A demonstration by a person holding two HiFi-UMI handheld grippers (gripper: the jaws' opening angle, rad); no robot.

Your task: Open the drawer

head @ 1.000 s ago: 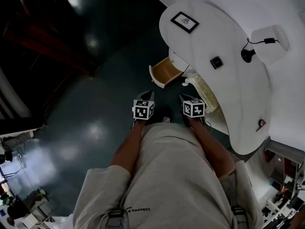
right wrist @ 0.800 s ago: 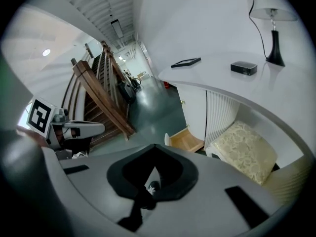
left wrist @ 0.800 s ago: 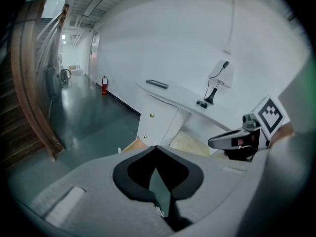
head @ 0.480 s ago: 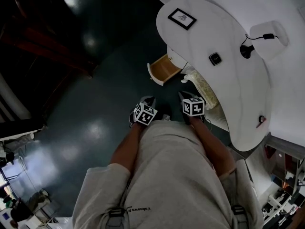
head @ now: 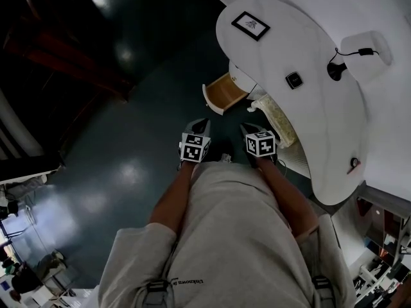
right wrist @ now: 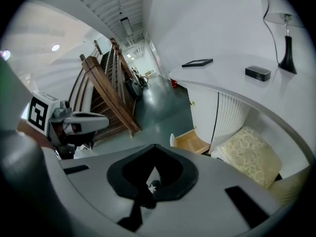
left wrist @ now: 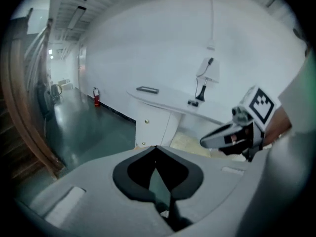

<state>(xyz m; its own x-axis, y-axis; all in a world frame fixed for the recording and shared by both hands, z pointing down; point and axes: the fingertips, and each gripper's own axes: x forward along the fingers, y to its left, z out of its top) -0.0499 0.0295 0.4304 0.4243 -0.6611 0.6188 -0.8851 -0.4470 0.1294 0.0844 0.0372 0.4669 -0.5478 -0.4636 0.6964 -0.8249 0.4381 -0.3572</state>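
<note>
Under the white curved desk (head: 321, 133) a small cabinet has its lower drawer (head: 224, 95) pulled out, showing a wooden inside. In the right gripper view the drawer (right wrist: 190, 142) lies ahead and below. My left gripper (head: 200, 123) and right gripper (head: 246, 128) hang side by side close to the person's legs, a short way back from the drawer and touching nothing. The left gripper's (left wrist: 155, 147) jaws meet at the tips with nothing between them. So do the right gripper's (right wrist: 154, 146). The cabinet front (left wrist: 148, 127) shows two small knobs.
On the desk stand a picture frame (head: 250, 26), a small black box (head: 293, 79) and a black lamp (head: 335, 72). A pale cushion (head: 276, 119) lies in the desk's kneehole beside the cabinet. Dark glossy floor (head: 128, 165) spreads to the left, with a wooden staircase (right wrist: 108, 88) beyond.
The left gripper rolled to one side half a second ago and has rolled back to almost where it was. The right gripper and the open drawer have not moved.
</note>
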